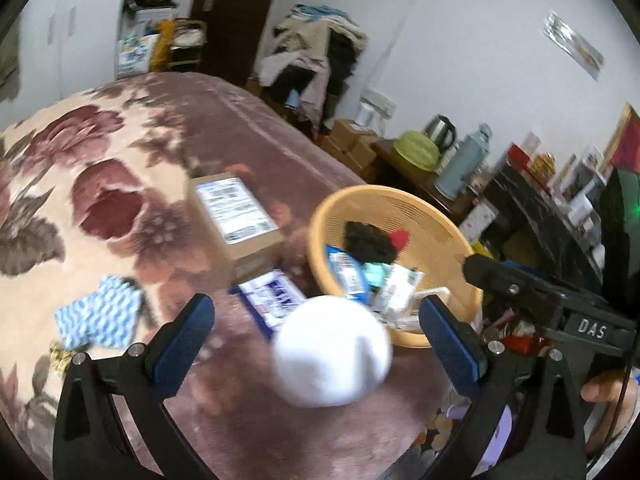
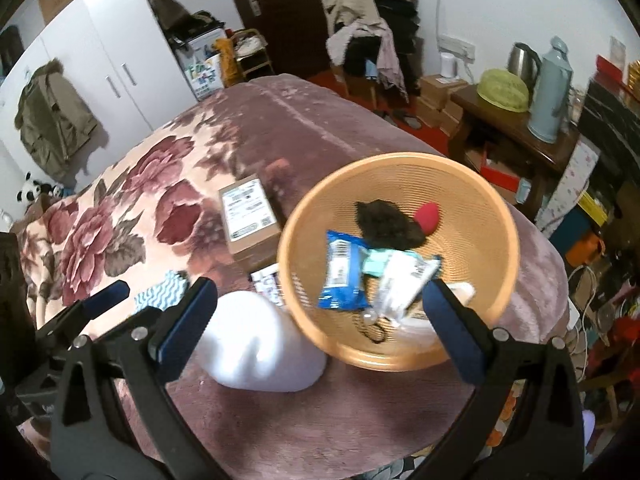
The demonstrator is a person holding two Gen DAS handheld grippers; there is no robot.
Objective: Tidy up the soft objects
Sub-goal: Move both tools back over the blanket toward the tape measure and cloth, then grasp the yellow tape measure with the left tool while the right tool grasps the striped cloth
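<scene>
A white soft bundle lies on the plush floral bedspread, just left of a round orange basket. My left gripper is open, with the bundle loose between its blue pads and touching neither. My right gripper is open wide over the near side of the basket; the bundle sits by its left finger. The basket holds a black fuzzy piece, a red item, a blue packet and a white packet. A blue-and-white wavy cloth lies to the left.
A cardboard box and a flat blue-white pack lie behind the bundle. Past the bed's right edge stands a wooden side table with a kettle and a thermos. A chair piled with clothes stands by the door.
</scene>
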